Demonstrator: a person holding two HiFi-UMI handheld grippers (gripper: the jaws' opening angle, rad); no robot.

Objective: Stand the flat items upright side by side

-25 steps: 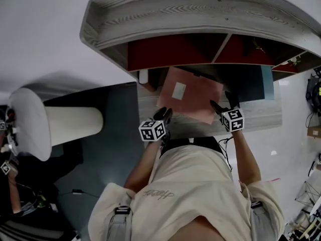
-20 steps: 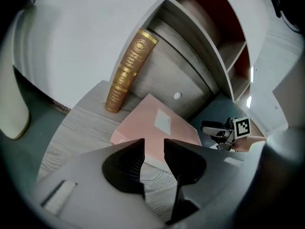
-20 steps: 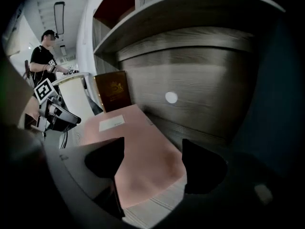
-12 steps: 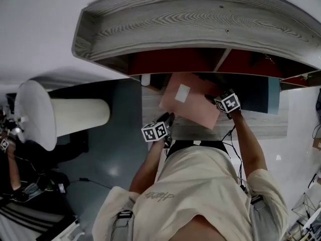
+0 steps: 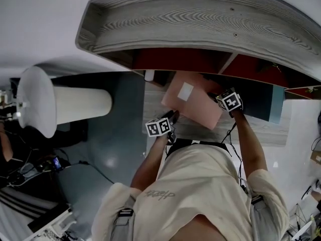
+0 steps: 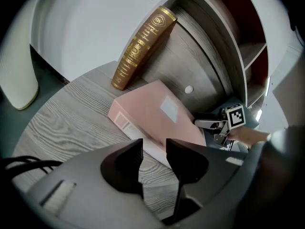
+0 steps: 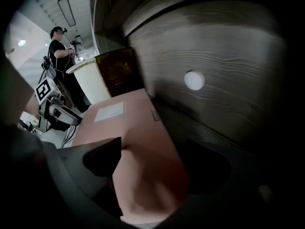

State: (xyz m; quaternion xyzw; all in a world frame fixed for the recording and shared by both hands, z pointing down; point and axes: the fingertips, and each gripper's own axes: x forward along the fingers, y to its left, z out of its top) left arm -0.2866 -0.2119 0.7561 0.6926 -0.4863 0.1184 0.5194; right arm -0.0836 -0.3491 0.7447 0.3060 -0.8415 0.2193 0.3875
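A flat pink book (image 5: 193, 104) with a white label lies on the grey wood shelf board (image 6: 71, 123), one corner pointing at me. My left gripper (image 5: 173, 116) sits at its near edge. Those jaws (image 6: 153, 144) are opening, with a narrow gap and nothing between them; the pink book (image 6: 157, 113) lies just beyond. My right gripper (image 5: 216, 98) straddles the book's far right corner. In the right gripper view the pink book (image 7: 128, 128) runs between the wide, opening jaws (image 7: 152, 151), and a dark gap shows at the right one. A brown book with gold lettering (image 6: 140, 46) leans at the back.
The grey wood shelf unit (image 5: 200, 19) overhangs the work spot, with red-backed compartments. A dark teal flat item (image 5: 261, 102) lies to the right of the pink book. A white peg (image 7: 194, 80) dots the dark back panel. A white round pedestal (image 5: 45, 107) stands at the left.
My right gripper has gone from the pink book's near right edge up to its far right corner. The left gripper has stayed at the near edge. The pink book has hardly shifted.
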